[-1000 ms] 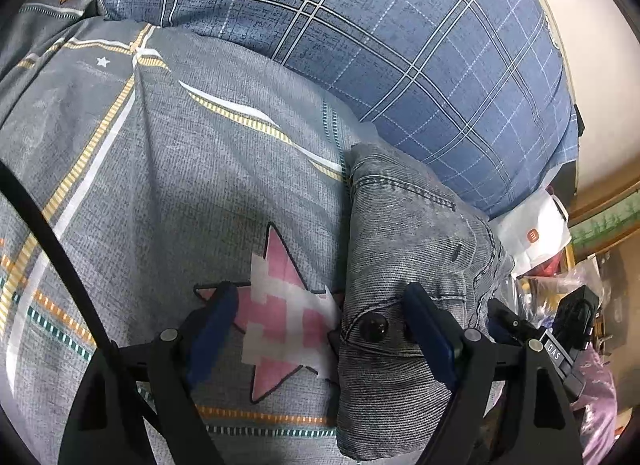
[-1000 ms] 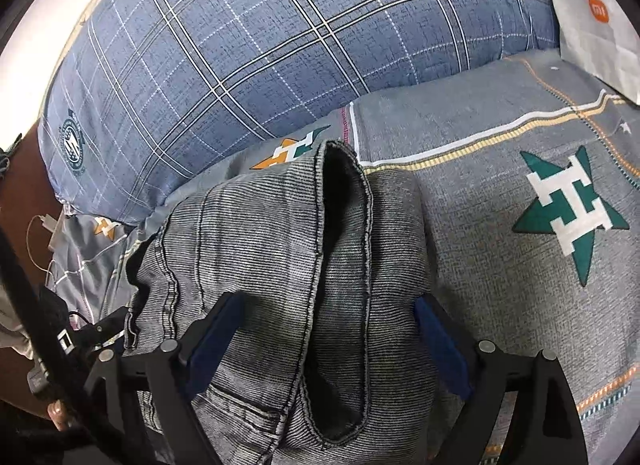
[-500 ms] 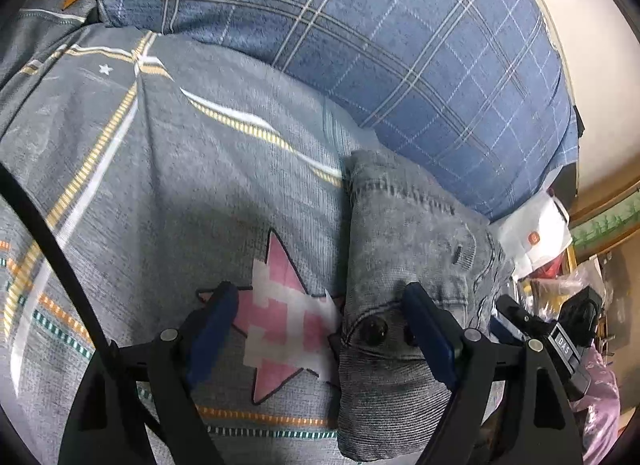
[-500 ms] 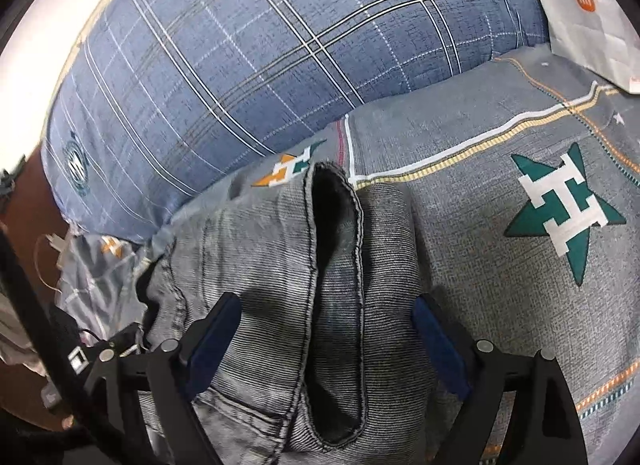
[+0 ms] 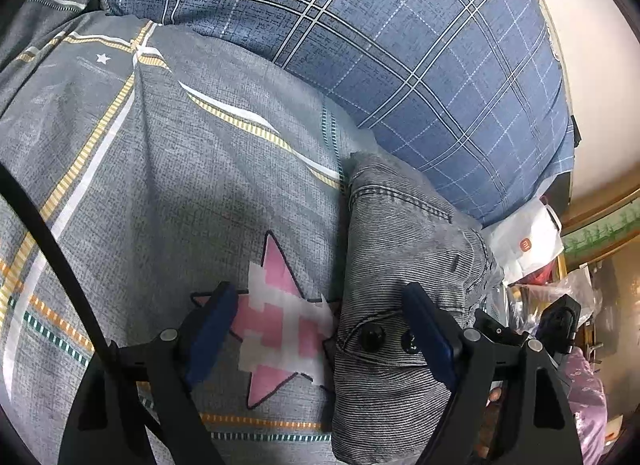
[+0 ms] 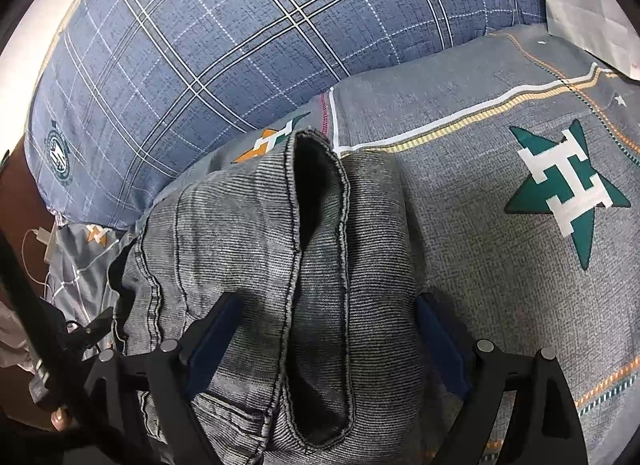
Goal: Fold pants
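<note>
Lying folded on bedspread [image 5: 160, 193]: pants [image 6: 248, 249].

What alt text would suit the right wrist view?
Folded grey jeans lie on a grey star-print bedspread, between the open blue fingers of the right gripper. A blue plaid pillow sits behind.

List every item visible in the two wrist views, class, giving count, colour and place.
pants: one, grey denim, folded into a bundle on the bed sheet, below the quilt.
quilt: one, blue plaid, bunched behind the pants.
bed sheet: one, grey with stripes and stars, under everything.
paper bag: one, white with orange logo, at the bed's edge.
left gripper: one, black with blue pads, open over sheet and pants edge.
right gripper: one, black with blue pads, open, straddling the pants.
</note>
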Available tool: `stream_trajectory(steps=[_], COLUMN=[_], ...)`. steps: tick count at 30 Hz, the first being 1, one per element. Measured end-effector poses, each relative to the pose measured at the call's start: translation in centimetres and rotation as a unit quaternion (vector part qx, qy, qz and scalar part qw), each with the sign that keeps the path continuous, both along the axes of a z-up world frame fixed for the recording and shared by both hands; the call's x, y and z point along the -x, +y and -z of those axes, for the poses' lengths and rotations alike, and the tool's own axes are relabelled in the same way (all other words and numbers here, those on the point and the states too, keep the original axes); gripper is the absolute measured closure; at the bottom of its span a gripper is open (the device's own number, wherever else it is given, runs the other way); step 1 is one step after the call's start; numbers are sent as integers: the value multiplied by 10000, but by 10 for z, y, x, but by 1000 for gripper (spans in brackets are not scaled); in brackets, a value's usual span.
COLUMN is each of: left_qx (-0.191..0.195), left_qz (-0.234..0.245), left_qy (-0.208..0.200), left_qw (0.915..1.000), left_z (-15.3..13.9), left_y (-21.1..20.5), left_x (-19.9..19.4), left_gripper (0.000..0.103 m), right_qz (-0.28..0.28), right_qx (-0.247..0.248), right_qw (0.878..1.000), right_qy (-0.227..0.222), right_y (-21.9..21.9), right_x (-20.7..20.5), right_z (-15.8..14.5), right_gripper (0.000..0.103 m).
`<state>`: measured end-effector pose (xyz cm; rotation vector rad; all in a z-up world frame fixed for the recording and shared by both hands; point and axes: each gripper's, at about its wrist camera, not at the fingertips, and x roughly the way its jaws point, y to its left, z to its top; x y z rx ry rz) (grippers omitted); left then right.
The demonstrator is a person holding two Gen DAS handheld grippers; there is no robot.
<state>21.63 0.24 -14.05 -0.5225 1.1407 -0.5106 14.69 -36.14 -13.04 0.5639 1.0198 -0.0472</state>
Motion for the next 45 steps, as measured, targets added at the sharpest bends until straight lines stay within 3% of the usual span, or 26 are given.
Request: stream_trajectory(steps=[6,7,9,11,14,17,20,25,30,37,45], left_qx=[-190,-85,112,12,-92,-84,126,102,260,499,649], left_qz=[68,72,188,288,298,89,56,104,32,-98,115], left_qy=[-143,-147,-162,-358,-415,-179,-16,-28,102,64,48], left_qw=[9997,9998,9996,9989,9987,9998,9999,9999,9996,9987,9978], left_z=[0,-1,-3,-10,-9,1,5,3,5,-2,-5], left_y=[-8,-7,-7,-12,-17,-11,-6,-3,2,12,10], left_x=[3,4,6,11,13,10,7,7,4,3,3], left_gripper=[22,27,56,61,59,37,36,36,28,26,26], right_qz=[-76,-77,-83,-68,-83,-76,-77,-47,13,57,70], right_qx=[-340,-318,-234,-191,-175,-182,-152,-171,-344,-485,-723], right_qw=[9993,9994,9997,9997,9997,9998,9998,9998,9993,9987,9970], right_qy=[-126,-114,-84,-129,-119,-91,-76,-70,-116,-165,-256], right_y=[-1,0,2,3,2,2,2,2,-3,-4,-9], right_x=[1,1,1,2,2,0,-1,1,5,6,10], right_z=[0,0,1,-2,-1,0,0,-1,-2,-5,-9], right_gripper=[12,12,13,14,14,13,13,13,13,13,13])
